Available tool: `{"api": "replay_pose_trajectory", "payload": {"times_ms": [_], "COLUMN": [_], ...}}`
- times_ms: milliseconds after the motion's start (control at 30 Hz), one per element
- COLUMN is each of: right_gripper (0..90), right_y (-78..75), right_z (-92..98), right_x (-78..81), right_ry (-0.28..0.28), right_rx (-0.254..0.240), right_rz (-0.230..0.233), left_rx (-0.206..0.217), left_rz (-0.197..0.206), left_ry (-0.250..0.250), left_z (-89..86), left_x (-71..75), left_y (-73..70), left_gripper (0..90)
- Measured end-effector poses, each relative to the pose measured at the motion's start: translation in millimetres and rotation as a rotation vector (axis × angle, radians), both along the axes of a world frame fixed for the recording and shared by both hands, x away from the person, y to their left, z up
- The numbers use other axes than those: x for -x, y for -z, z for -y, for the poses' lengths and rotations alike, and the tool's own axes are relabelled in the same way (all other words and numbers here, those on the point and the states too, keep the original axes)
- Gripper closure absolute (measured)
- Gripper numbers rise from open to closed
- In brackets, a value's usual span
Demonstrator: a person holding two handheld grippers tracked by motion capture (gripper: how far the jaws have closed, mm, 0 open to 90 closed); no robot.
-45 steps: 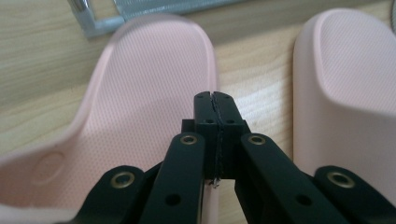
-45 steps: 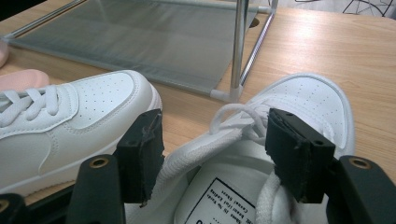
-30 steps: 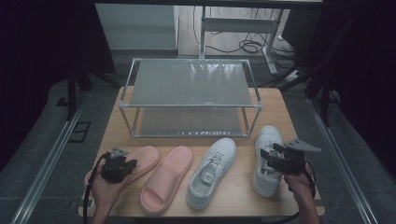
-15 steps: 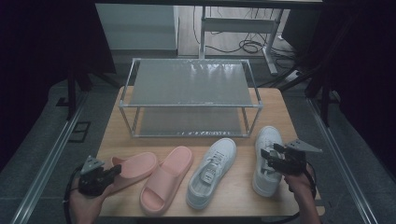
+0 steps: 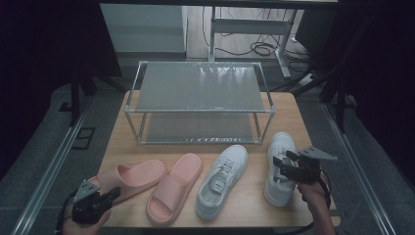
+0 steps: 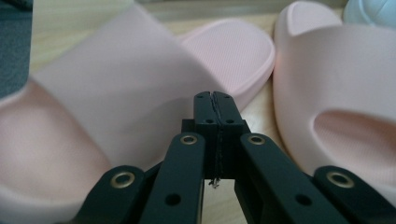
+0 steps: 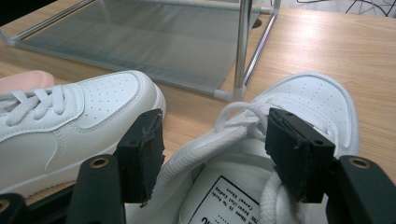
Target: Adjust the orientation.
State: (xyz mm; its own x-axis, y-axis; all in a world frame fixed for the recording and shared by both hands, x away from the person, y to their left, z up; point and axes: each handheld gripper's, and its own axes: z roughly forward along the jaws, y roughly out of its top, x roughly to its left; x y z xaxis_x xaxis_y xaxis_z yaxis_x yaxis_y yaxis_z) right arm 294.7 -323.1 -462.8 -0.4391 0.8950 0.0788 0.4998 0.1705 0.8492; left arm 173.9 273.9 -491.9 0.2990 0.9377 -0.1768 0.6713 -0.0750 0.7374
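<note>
The left hand-held gripper [image 6: 215, 100], jaws pressed together and empty, sits at the left slide [image 6: 116, 93], whose heel is cut off. The right hand-held gripper [image 7: 212, 140] is spread over the right sneaker [image 7: 303, 100] on the bench [image 7: 327, 42], hiding its heel.

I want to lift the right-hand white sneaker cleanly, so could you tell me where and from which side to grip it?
Probably the padded collar of the right-hand white sneaker, from the heel end and above. The shoe lies toe toward the rack, its mouth open upward, so one jaw can go inside and one outside. The right gripper already stands open over that mouth.
</note>
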Motion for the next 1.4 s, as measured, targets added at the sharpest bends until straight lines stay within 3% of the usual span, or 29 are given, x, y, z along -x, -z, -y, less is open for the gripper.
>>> {"api": "replay_pose_trajectory", "payload": {"times_ms": [300, 567, 967, 1400], "right_gripper": [37.6, 37.6, 37.6, 37.6], "right_y": [-5.8, -9.7, -8.7, -5.9], "right_z": [1.8, 3.6, 3.6, 3.1], "right_x": [4.6, 7.1, 6.2, 4.6], "right_ry": [-0.008, -0.005, -0.006, -0.006], "right_rx": [-0.017, -0.022, -0.022, -0.016], "right_rz": [0.022, 0.033, 0.031, 0.019], "left_rx": [-0.013, -0.006, -0.018, -0.026], "left_rz": [-0.031, -0.030, -0.042, -0.052], "left_ry": [-0.040, -0.067, -0.096, -0.102], "left_z": [-10.2, -15.1, -31.7, -38.3], "left_x": [7.7, -2.0, -35.6, -85.5], "left_y": [12.2, 17.8, 18.2, 18.1], "left_gripper": [90.0, 90.0, 90.0, 90.0]}}
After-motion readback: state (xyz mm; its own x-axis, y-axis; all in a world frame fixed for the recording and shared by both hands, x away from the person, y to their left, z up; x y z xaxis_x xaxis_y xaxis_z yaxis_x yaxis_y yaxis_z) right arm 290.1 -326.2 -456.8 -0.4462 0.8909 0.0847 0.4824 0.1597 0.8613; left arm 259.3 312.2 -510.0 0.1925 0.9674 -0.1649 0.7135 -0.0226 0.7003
